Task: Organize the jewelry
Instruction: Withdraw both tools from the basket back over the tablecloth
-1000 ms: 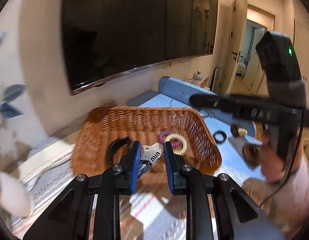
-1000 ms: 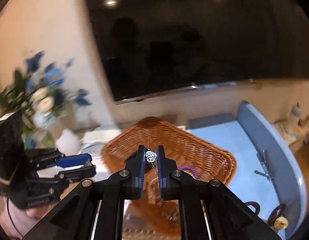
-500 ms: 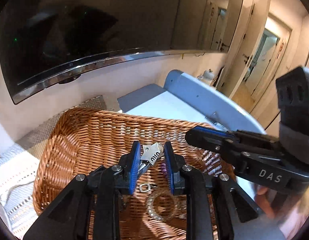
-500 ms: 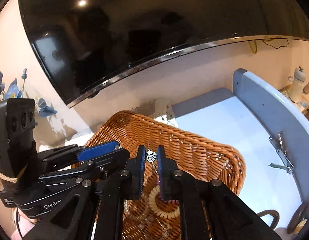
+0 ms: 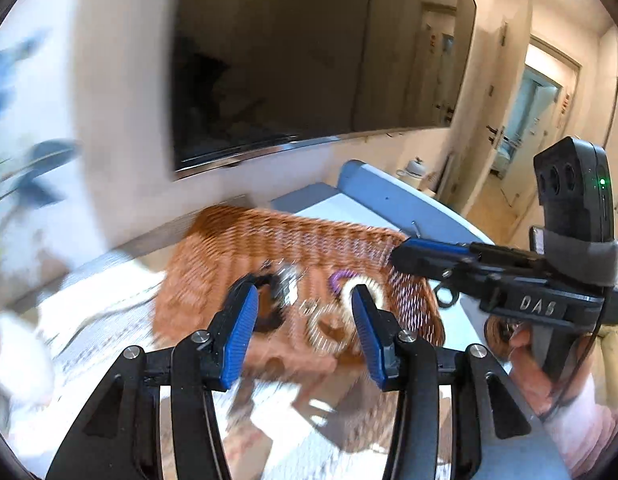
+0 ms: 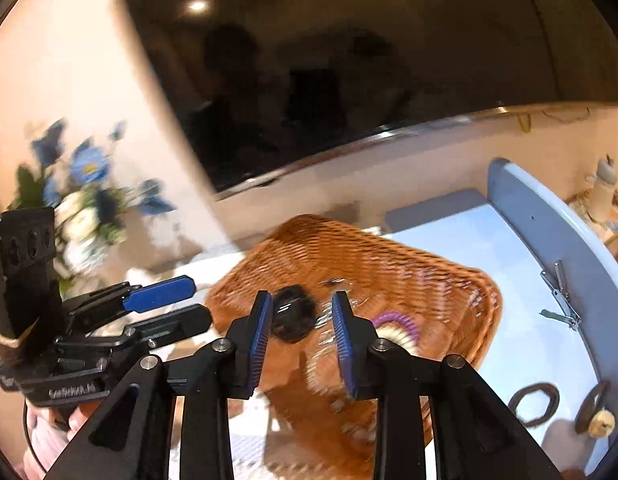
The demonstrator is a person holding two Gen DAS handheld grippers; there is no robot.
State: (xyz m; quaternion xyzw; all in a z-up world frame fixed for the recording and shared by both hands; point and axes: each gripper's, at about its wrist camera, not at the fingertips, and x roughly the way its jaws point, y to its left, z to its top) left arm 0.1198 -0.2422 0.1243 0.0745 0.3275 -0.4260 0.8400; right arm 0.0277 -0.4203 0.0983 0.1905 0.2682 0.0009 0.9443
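A brown wicker basket [image 5: 293, 236] [image 6: 389, 256] stands on the table and holds jewelry: a black ring [image 6: 295, 318], a purple coil [image 6: 395, 318], a cream bead bracelet [image 5: 367, 292] and blurred silver pieces [image 5: 287, 284]. My left gripper [image 5: 305, 312] is open and empty, raised just in front of the basket. My right gripper [image 6: 301, 322] is open and empty above the basket's near side. Each gripper also shows in the other's view, the right one [image 5: 405, 256] and the left one [image 6: 177, 300].
A large dark TV [image 6: 349, 60] hangs on the wall behind. A blue-grey board [image 6: 549, 232] lies to the right, with dark rings [image 6: 535, 400] and a bead piece [image 6: 601, 424] on it. Blue flowers [image 6: 85, 172] stand at the left. A striped cloth [image 5: 109, 320] lies under the basket.
Both grippers have opened and let go: the silver clip left the left gripper, the pendant left the right one. Both have drawn back and up from the basket; the views are blurred.
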